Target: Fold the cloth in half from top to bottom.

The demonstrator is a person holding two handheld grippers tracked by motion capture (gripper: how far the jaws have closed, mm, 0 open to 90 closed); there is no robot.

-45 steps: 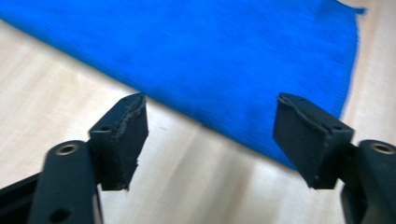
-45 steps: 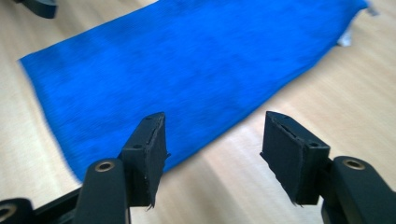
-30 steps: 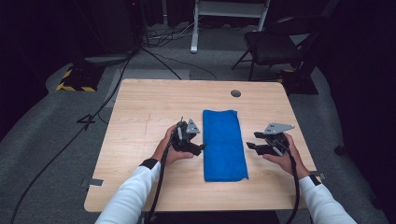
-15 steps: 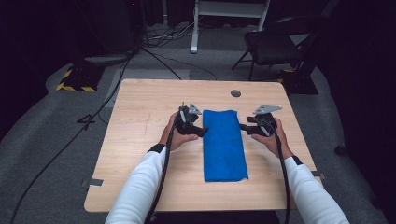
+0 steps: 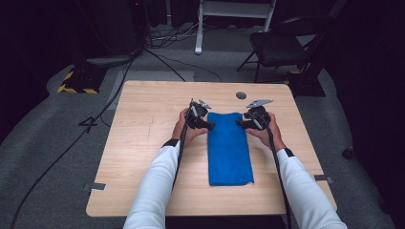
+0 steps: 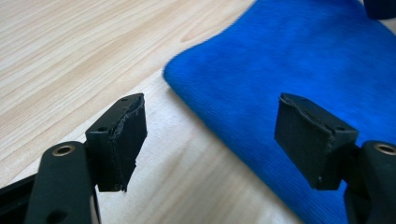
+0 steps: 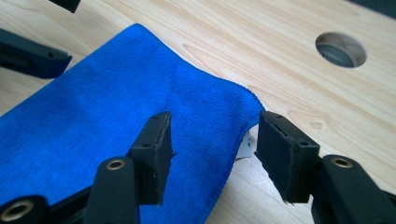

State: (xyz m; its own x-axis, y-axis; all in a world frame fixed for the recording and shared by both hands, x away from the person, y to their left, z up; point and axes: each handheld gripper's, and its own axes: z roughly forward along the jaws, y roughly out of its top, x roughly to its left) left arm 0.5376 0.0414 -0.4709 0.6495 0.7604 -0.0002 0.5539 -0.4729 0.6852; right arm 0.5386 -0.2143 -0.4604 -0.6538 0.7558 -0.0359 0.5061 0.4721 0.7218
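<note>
Near edge first: the person's sleeves come in from the bottom of the high view, and the folded blue towel [image 5: 229,148] lies lengthwise in the middle of the wooden table [image 5: 143,143], its near end well short of the table's near edge.

Both grippers are at the towel's far end. Left gripper [image 5: 208,126] sits at the far-left corner, right gripper [image 5: 240,124] at the far-right corner.

Left gripper view: jaws apart and have just been closing; the towel's [image 6: 299,60] corner edge runs between them, pads not on the cloth. One pad [image 6: 122,135] is over bare wood, the other over blue.

Right gripper view: jaws apart, straddling the towel's [image 7: 116,107] far-right corner where the edge lifts a little off the wood; a small white tag [image 7: 245,148] peeks out underneath. No pinch yet.

Handling, my read: light, soft, floppy terry, several layers folded. No stiffness, so it will drape and sag when lifted. Not fragile, decent friction on the pads. Grab both far corners, catch all layers right at the edge, or the fold will peel apart.

Farther off: round cable hole [image 5: 241,95] in the table beyond the towel, then a chair [image 5: 282,45] on the grey floor.
</note>
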